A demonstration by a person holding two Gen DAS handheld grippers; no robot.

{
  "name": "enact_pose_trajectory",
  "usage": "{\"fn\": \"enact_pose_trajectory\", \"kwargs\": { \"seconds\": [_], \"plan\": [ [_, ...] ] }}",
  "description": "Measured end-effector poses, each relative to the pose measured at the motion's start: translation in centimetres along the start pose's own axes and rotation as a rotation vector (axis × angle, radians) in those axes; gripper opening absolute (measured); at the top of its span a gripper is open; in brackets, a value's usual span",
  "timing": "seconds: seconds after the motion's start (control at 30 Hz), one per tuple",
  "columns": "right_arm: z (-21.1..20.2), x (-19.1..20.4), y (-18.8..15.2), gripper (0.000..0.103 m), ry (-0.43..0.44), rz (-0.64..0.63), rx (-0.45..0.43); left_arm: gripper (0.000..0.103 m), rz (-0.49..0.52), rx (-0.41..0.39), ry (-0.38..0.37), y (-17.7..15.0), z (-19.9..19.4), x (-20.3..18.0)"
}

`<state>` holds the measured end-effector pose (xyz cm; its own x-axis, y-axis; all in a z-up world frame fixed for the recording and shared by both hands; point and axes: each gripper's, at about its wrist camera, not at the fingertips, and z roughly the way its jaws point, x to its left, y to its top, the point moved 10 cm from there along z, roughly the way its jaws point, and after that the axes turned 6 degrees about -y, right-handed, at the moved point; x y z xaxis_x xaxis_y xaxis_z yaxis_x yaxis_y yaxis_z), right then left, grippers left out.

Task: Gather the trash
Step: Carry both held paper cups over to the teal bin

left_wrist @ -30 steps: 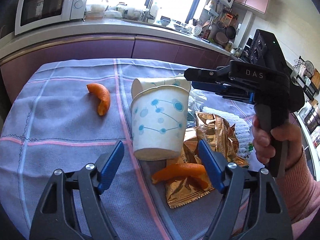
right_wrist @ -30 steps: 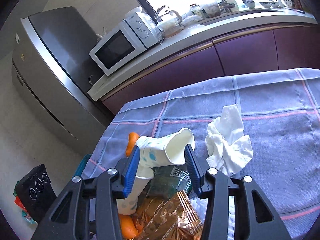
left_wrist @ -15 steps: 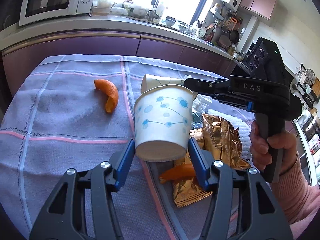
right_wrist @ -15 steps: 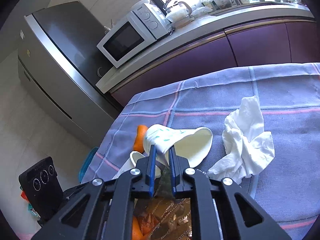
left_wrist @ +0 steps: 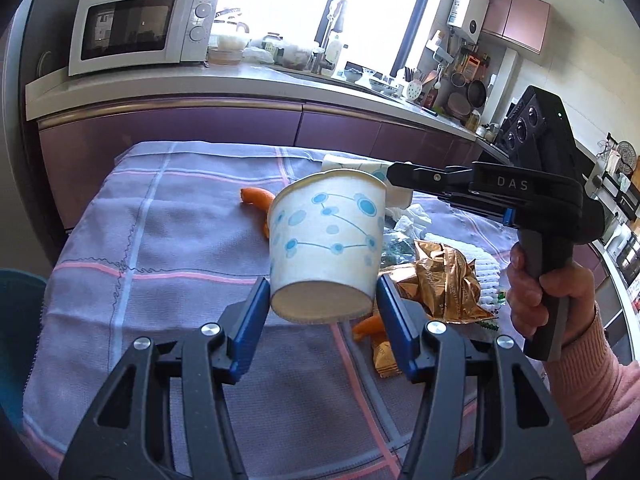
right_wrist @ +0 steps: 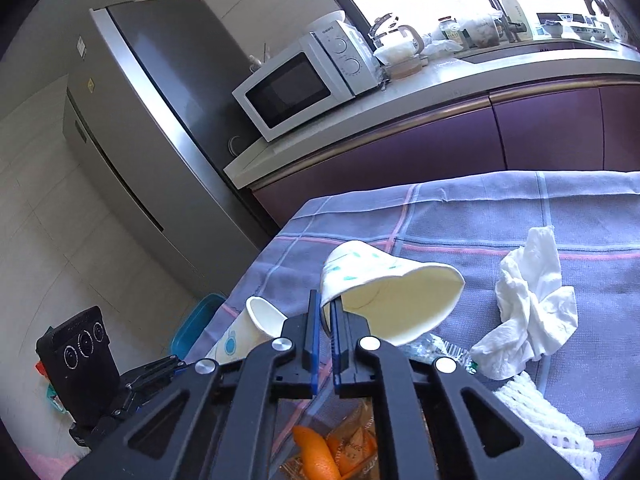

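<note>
My left gripper (left_wrist: 322,300) is shut on a white paper cup with blue dots (left_wrist: 326,240) and holds it upright above the table. My right gripper (right_wrist: 326,314) is shut on the rim of a second, squashed paper cup (right_wrist: 384,296), held on its side above the table; it shows behind the first cup in the left wrist view (left_wrist: 372,170). A gold snack wrapper (left_wrist: 440,280), orange peels (left_wrist: 256,198) (right_wrist: 314,454) and a crumpled white tissue (right_wrist: 532,304) lie on the purple checked tablecloth (left_wrist: 160,248).
White foam fruit netting (right_wrist: 536,412) lies at the table's right. A blue bin (right_wrist: 196,320) stands on the floor left of the table. A counter with a microwave (left_wrist: 140,26) runs behind, and a fridge (right_wrist: 132,128) stands at its left.
My left gripper closed on the dotted cup and lifted it off the table. My right gripper closed on the squashed cup's rim and raised it.
</note>
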<state>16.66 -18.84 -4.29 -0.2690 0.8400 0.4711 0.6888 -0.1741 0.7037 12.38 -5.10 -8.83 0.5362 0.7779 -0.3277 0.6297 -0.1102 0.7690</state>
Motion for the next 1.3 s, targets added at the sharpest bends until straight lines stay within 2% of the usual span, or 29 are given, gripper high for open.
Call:
{"fn": "enact_pose_trajectory", "kwargs": {
  "seconds": [0.9,1.3],
  "plan": [
    [4.4,12.0,-3.3,0.004,0.183,-0.159,0.083,0.054,-0.157,-0.11,0.156,-3.1,-11.4,8.9],
    [6.9,17.6,-4.4,0.004,0.247,-0.264,0.128,0.055,-0.248,-0.175,0.261,-4.7,-16.9,13.7]
  ]
}}
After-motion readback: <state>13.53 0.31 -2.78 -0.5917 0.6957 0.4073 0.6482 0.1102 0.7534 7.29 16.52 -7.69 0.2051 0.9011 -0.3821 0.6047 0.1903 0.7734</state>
